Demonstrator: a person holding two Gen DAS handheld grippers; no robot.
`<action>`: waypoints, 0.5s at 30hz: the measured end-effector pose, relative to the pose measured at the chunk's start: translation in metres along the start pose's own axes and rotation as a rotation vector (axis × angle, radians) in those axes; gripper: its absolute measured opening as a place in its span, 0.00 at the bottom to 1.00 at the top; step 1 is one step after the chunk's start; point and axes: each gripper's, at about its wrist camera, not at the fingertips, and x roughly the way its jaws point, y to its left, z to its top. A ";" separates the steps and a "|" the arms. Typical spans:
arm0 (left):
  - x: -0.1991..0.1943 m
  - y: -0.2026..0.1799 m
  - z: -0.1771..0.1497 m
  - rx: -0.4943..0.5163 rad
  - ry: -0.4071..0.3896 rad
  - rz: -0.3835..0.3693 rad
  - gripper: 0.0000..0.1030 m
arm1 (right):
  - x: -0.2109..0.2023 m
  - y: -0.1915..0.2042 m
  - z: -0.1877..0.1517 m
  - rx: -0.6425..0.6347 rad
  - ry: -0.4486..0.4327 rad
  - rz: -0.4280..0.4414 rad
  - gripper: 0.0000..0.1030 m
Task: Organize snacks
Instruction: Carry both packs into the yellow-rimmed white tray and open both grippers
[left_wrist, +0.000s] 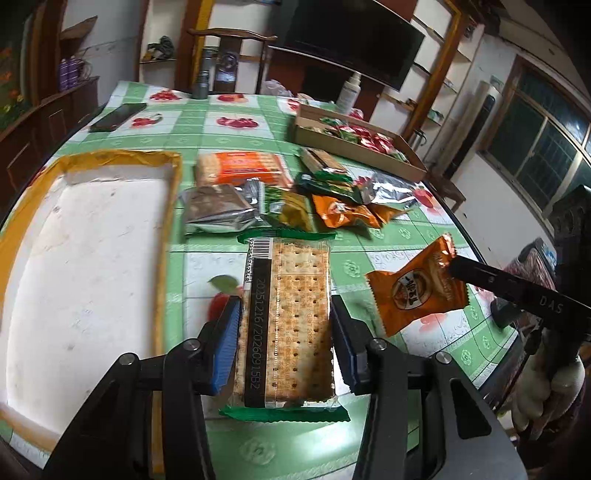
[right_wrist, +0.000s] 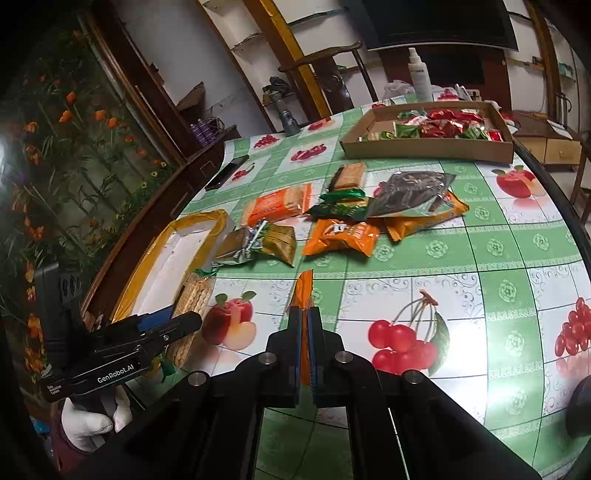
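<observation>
Two snacks are in hand at once. At lower centre of the left wrist view, the left gripper (left_wrist: 284, 347) has its fingers closed against the long edges of a cracker pack (left_wrist: 286, 321), held above the counter (left_wrist: 406, 236). At right in that view the right gripper (left_wrist: 452, 264) pinches one corner of an orange snack packet (left_wrist: 415, 291), fingers fully closed on the wrapper.

Risks, as I judge them: the cracker pack is gripped only along its sides, so a hard squeeze could crack the crackers, and a slack one could let the smooth wrapper slide out. The orange packet dangles from a corner and could swing or tear free. The white tray (left_wrist: 85, 258) at left has a raised yellow rim that a low-carried pack might catch.

The left wrist view shows the orange packet's whole face. The right wrist view shows it only edge-on between the fingers (right_wrist: 294, 339), yet it reveals more of the cardboard box (right_wrist: 424, 149) of red and green sweets at upper right.
</observation>
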 end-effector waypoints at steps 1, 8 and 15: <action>-0.004 0.004 -0.001 -0.011 -0.008 0.008 0.43 | -0.001 0.004 0.000 -0.007 -0.002 0.003 0.03; -0.032 0.038 -0.002 -0.104 -0.084 0.066 0.44 | -0.012 0.059 0.011 -0.115 -0.019 0.042 0.03; -0.055 0.092 -0.009 -0.219 -0.136 0.155 0.44 | 0.008 0.136 0.019 -0.221 0.018 0.145 0.03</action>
